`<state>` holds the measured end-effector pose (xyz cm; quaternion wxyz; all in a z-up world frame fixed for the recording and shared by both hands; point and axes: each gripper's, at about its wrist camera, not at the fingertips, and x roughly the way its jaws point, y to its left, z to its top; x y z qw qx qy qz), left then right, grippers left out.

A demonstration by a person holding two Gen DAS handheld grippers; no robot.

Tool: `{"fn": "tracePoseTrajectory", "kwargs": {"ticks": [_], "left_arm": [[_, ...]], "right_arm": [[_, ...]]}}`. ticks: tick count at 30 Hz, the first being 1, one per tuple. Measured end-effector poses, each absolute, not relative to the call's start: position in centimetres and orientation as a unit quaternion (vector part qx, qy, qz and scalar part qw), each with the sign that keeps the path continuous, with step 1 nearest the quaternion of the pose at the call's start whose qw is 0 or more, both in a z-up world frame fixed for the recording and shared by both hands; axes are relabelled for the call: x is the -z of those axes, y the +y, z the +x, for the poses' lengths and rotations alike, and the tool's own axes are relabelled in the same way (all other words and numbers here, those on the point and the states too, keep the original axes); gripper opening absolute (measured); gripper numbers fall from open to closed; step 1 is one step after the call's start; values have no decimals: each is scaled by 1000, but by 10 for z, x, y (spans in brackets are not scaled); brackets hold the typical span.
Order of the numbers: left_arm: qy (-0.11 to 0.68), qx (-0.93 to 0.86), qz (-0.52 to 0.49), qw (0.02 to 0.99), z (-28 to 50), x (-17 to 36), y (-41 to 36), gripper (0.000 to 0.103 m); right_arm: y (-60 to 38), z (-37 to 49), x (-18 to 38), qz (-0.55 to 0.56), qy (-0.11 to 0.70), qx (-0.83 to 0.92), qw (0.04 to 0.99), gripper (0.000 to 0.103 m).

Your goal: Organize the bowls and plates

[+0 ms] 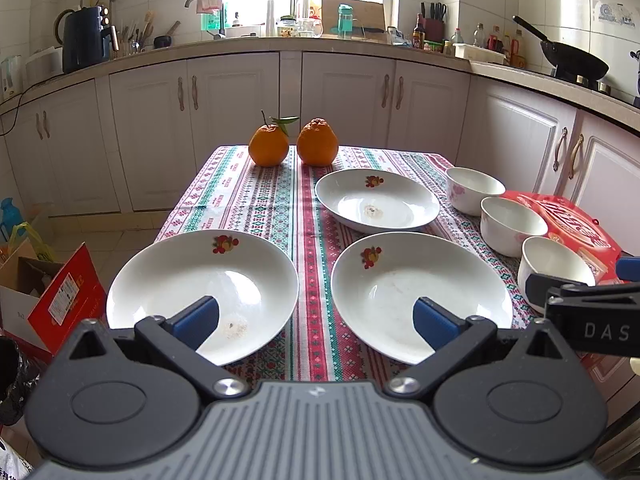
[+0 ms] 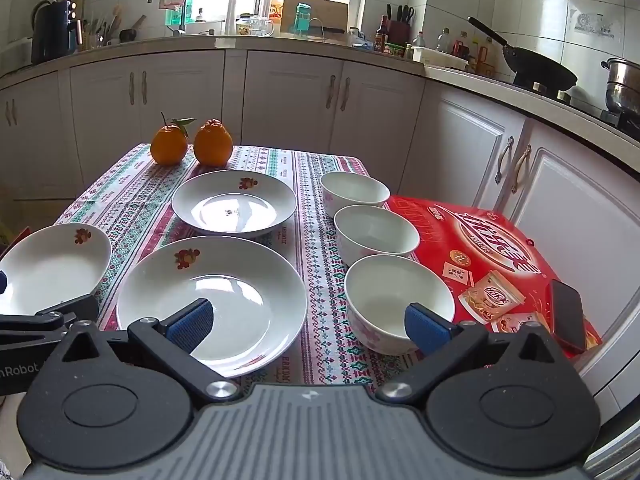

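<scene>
We see three plates point(image 1: 376, 204) and three bowls point(image 2: 376, 232) on the tablecloth point(image 1: 256, 196) ahead of our fingertips. Left gripper point(image 1: 316, 322) and right gripper point(image 2: 308, 320) both gape wide, holding nothing.

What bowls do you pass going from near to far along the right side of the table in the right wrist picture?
Near white bowl → middle white bowl → far white bowl, all in a row beside the red box.
</scene>
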<state>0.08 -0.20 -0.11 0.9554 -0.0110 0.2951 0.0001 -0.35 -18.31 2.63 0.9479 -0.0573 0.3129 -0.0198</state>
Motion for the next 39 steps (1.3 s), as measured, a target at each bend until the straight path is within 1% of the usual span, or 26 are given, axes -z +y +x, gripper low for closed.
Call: {"fn": "tracePoseTrajectory", "kwargs": {"ticks": [39], "left_arm": [[295,7,-14,955,0,-1,-4,102]], "right_arm": [[-185,-3,-27,-58,313,24,948,103]]}}
